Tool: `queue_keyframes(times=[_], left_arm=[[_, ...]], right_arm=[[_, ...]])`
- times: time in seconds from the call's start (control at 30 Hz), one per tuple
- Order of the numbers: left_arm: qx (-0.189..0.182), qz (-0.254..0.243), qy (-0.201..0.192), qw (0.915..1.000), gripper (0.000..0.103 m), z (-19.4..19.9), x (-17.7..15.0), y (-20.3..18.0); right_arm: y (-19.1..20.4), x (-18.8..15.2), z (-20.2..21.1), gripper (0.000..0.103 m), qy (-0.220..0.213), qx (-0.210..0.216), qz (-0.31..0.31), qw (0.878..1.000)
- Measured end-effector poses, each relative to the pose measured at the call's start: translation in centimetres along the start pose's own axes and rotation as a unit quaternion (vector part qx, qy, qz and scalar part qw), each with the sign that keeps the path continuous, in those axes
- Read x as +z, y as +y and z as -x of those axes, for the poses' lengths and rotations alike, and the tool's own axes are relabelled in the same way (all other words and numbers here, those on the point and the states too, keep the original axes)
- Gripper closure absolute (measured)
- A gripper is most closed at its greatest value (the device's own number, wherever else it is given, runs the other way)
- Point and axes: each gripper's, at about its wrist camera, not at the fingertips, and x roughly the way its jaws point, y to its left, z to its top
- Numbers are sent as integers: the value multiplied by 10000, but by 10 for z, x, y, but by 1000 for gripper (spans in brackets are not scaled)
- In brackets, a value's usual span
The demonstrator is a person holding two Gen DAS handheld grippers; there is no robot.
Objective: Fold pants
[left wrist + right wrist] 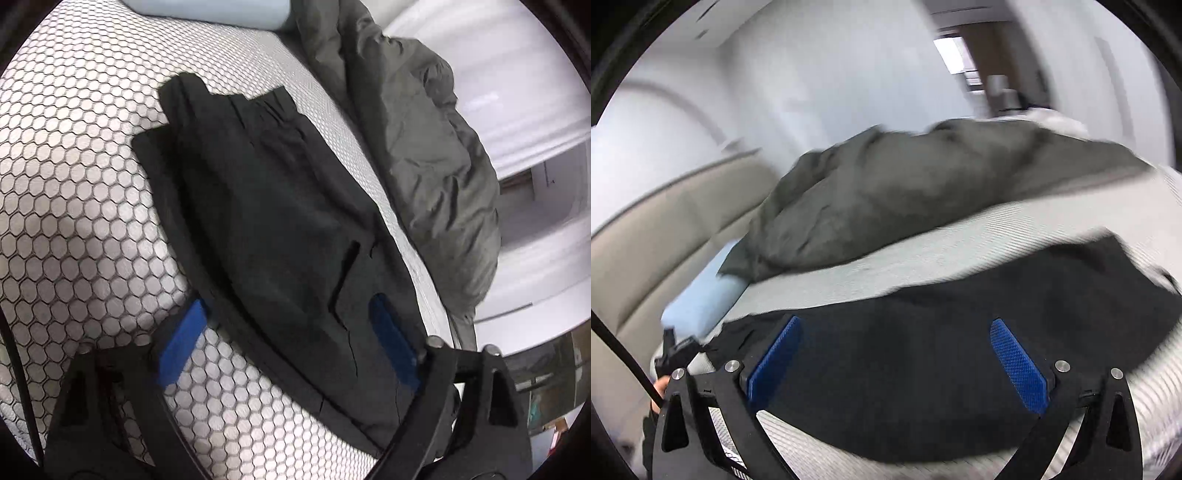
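Folded black fabric pants (pixel 266 221) flat on the honeycomb-patterned white bed cover (pixel 74 184), crumpled grey-green quilt (pixel 424 147) just beyond, pale blue pillow (pixel 701 291) near the beige headboard (pixel 646 251), left gripper (pixel 291 328) spread over the pants' edge, right gripper (pixel 897 350) wide, gripping nothing.

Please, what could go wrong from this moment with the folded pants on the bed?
1. The left tool stands open astride the black pants; closing may pinch only the top layer and undo the fold.
2. The grey blanket lies bunched close beside the pants and might get caught.
3. The right tool is open, so nothing steadies the far end.
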Motion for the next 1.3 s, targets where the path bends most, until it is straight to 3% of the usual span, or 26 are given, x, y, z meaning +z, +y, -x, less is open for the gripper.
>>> queue_keyframes(times=[0.07, 0.13, 0.23, 0.43, 0.5, 0.6, 0.73, 0.8, 0.9, 0.93, 1.03, 1.13, 1.23, 1.3], left_arm=[[23, 137, -96, 9999, 64, -4, 4, 3], [-138, 432, -124, 9989, 88, -9, 8, 13], [-336, 617, -203, 9973, 101, -14, 14, 21], [-49, 309, -755, 9967, 102, 19, 19, 22], [-35, 432, -883, 9952, 102, 37, 22, 34], [281, 410, -1005, 9937, 101, 53, 23, 44], [385, 390, -994, 9935, 101, 55, 25, 48], [415, 448, -1000, 9931, 101, 46, 27, 43], [416, 508, -1015, 9927, 101, 44, 27, 45], [429, 503, -1026, 9925, 101, 44, 28, 46], [482, 505, -1035, 9922, 101, 46, 26, 52], [516, 516, -1028, 9920, 101, 45, 26, 55], [491, 539, -1009, 9922, 101, 46, 25, 57], [522, 522, -1018, 9921, 101, 47, 25, 58]], right_arm=[[-42, -11, 26, 0, -96, -305, -478, 9983], [-81, -18, 42, 0, -63, -420, -977, 9943], [-141, -29, 59, 0, -44, -554, -1760, 9828], [-212, -41, 49, 0, 226, -428, -2628, 9636], [-225, -43, 43, 0, 332, -417, -2666, 9623], [-235, -40, 37, 0, 334, -338, -2677, 9623], [-251, -21, 25, 2, 396, -451, -2549, 9651], [-246, -8, 13, 13, 566, -494, -2269, 9710], [-234, 2, -1, 49, 1037, -573, -1677, 9787], [-230, 5, -2, 68, 1130, -649, -1404, 9815], [-226, 16, -2, 85, 1199, -680, -887, 9865], [-227, 23, 0, 88, 1209, -729, -831, 9865], [-257, 20, -13, 86, 1325, -805, -1650, 9740], [-257, 17, -15, 83, 1289, -915, -1561, 9750]])
